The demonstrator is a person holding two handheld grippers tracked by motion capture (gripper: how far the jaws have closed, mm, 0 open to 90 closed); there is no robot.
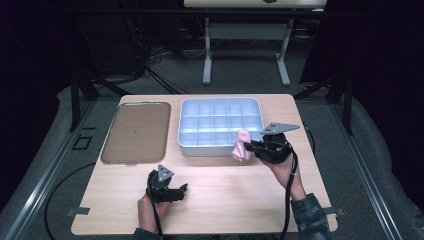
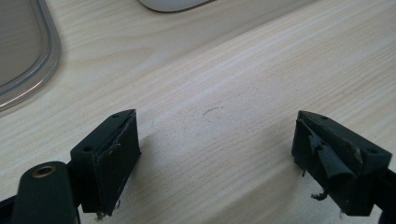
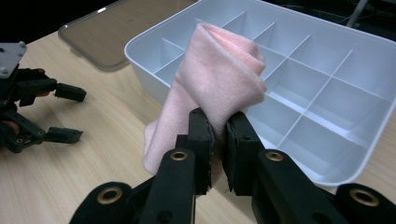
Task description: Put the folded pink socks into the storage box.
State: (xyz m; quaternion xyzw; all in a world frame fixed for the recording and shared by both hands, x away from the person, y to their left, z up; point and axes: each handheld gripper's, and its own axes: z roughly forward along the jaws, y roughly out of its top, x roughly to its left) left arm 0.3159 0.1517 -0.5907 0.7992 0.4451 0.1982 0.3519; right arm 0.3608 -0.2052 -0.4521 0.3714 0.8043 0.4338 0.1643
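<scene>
Nearest the person, the left gripper (image 1: 176, 192) sits low over the bare wooden table (image 1: 225, 200) on the near-left side, jaws spread wide apart with nothing between them; in its own view you just see wood grain under the two black pads.

A bit farther out and to the right, the right gripper (image 1: 250, 147) has its jaws clamped together on a pink cloth (image 1: 242, 145). The cloth is rolled or bunched up, held off the table, with one end hanging down toward the wood and the other end poking up above the jaws, right at the near-right edge of the white divided tray (image 1: 185, 145). Can't tell if it's touching the tray rim.

On the far-left side, just beside the tray, lies a flat translucent lid (image 1: 136, 132).
</scene>
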